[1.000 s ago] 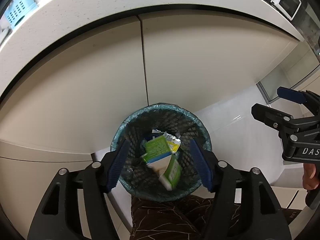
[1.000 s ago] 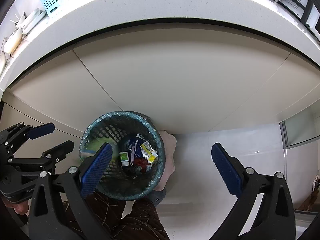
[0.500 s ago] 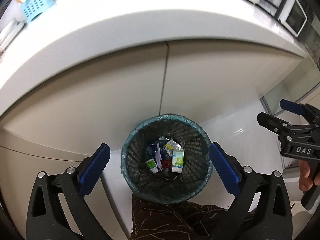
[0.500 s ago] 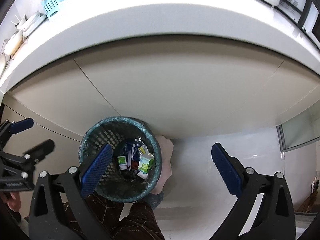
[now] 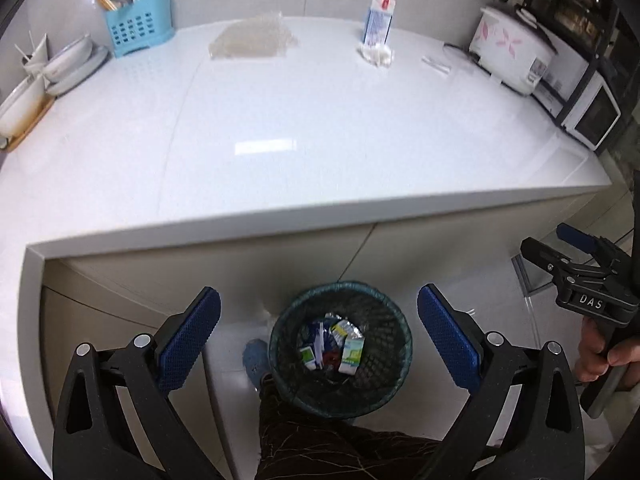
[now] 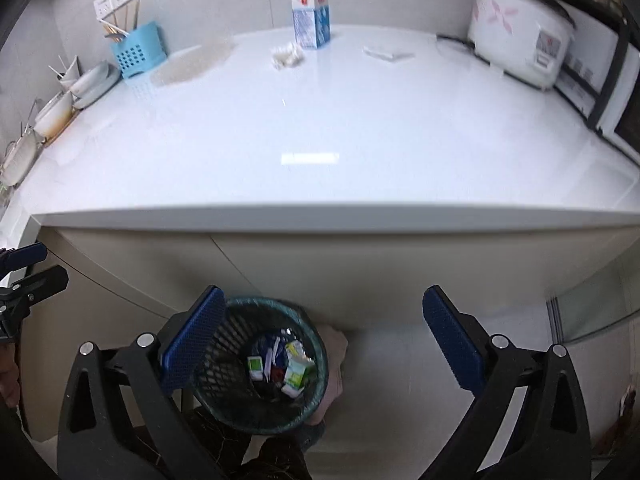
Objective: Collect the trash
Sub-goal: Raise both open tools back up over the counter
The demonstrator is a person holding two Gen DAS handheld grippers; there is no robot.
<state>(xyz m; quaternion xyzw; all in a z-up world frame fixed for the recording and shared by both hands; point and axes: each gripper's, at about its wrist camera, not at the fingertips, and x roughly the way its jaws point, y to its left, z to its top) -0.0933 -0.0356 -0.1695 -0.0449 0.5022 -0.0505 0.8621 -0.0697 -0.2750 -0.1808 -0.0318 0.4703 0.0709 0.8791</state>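
Note:
A dark mesh waste bin (image 5: 394, 376) with a green liner stands on the floor by the counter, holding small green and white cartons (image 5: 351, 354) and wrappers. It also shows in the right wrist view (image 6: 312, 384). My left gripper (image 5: 318, 336) is open and empty, high above the bin. My right gripper (image 6: 320, 338) is open and empty, above the floor just right of the bin. On the white counter (image 5: 320, 128) stand a blue and white carton (image 5: 378, 20), a crumpled tissue (image 5: 378, 55), a clear plastic bag (image 5: 254, 38) and a paper scrap (image 5: 436, 65).
A blue utensil basket (image 5: 138, 28) and stacked bowls (image 5: 64, 70) are at the counter's back left. A rice cooker (image 5: 512, 54) and a microwave (image 5: 588, 116) stand at the right. My trouser leg (image 5: 320, 440) is below the bin. The right gripper shows at the left view's right edge (image 5: 580, 276).
The left gripper opened and dropped a green carton into the bin. Both grippers have since risen, so the countertop has come into view.

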